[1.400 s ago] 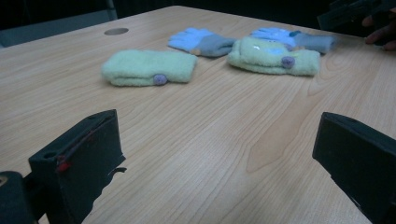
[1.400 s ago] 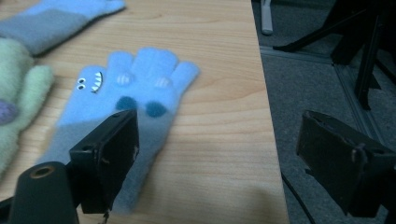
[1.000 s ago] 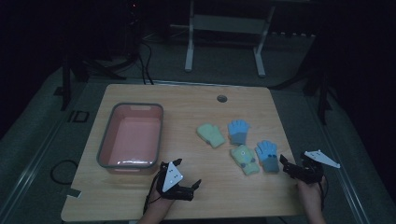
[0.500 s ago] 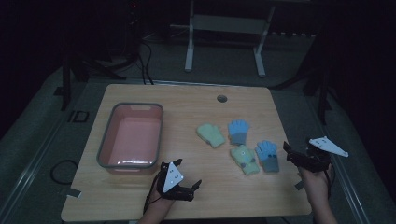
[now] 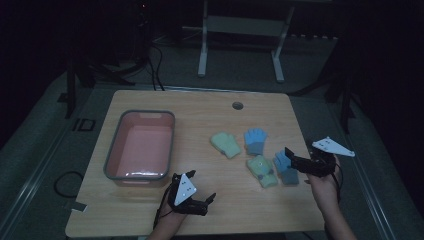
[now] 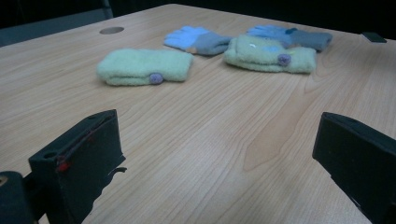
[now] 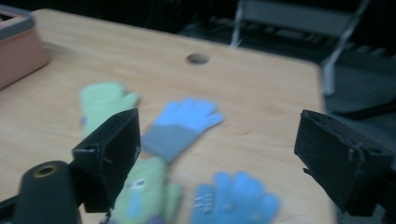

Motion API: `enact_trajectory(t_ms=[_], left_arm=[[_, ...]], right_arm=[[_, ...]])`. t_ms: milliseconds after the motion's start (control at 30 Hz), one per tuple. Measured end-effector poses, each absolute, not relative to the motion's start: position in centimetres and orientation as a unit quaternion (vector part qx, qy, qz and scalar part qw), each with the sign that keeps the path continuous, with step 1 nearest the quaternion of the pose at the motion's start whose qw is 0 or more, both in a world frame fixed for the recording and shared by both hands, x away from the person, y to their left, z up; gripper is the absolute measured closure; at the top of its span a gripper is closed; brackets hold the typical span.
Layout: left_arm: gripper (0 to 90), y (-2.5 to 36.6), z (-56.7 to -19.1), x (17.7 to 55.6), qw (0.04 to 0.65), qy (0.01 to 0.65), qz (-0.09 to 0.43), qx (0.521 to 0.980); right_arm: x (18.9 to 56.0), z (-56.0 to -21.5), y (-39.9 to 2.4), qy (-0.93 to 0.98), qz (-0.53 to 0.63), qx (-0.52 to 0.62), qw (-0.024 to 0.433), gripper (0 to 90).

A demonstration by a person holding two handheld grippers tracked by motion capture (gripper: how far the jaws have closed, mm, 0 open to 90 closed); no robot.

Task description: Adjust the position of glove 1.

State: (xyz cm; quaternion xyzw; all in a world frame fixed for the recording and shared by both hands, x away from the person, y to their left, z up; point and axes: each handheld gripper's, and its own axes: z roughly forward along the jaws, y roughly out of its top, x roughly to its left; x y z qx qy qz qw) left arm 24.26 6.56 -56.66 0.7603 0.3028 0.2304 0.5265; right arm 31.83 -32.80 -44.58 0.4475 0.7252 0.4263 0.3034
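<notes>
Right tongs (image 5: 289,155) gape wide, apparently just above the near blue glove (image 5: 285,168); left tongs (image 5: 202,191) wide, empty.

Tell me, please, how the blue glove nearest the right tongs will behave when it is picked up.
The blue glove looks knitted and lies flat on the table, so it will probably droop from the right tongs, which stand open. It seems light. Its edge appears to touch the green glove, so that one might shift too.
</notes>
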Motion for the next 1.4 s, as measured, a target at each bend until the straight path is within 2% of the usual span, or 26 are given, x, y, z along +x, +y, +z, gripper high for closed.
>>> enact_trajectory(t_ms=[33, 167, 267, 333, 667, 1067, 1367, 1400], left_arm=[[1.6, 6.5, -56.7, 24.3, 0.527, 0.303, 0.23, 0.76], [1.7, 6.5, -56.7, 24.2, 0.526, 0.302, 0.231, 0.761], [1.6, 6.6, -56.7, 24.3, 0.526, 0.302, 0.231, 0.761], [1.6, 6.5, -56.7, 24.2, 0.526, 0.301, 0.231, 0.761], [1.6, 6.6, -56.7, 24.3, 0.528, 0.3, 0.224, 0.762], [1.6, 6.5, -56.7, 24.2, 0.528, 0.298, 0.224, 0.763], [1.6, 6.5, -56.7, 24.2, 0.528, 0.298, 0.224, 0.763], [1.6, 6.5, -56.7, 24.2, 0.528, 0.298, 0.224, 0.763]], right_arm=[[32.0, -44.6, -32.3, 0.729, 0.423, 0.451, 0.292, 18.9], [32.5, -45.2, -30.6, 0.753, 0.406, 0.439, 0.274, 19.1], [33.0, -45.6, -29.5, 0.764, 0.406, 0.435, 0.25, 17.8], [33.5, -45.8, -28.8, 0.768, 0.41, 0.431, 0.236, 13.6], [34.9, -46.1, -24.9, 0.795, 0.443, 0.371, 0.188, 11.3], [37.8, -47.8, -21.6, 0.822, 0.438, 0.329, 0.157, 22.8], [39.8, -48.6, -19.7, 0.836, 0.411, 0.326, 0.16, 29.3], [40.5, -48.9, -19.3, 0.84, 0.403, 0.33, 0.153, 34.8]])
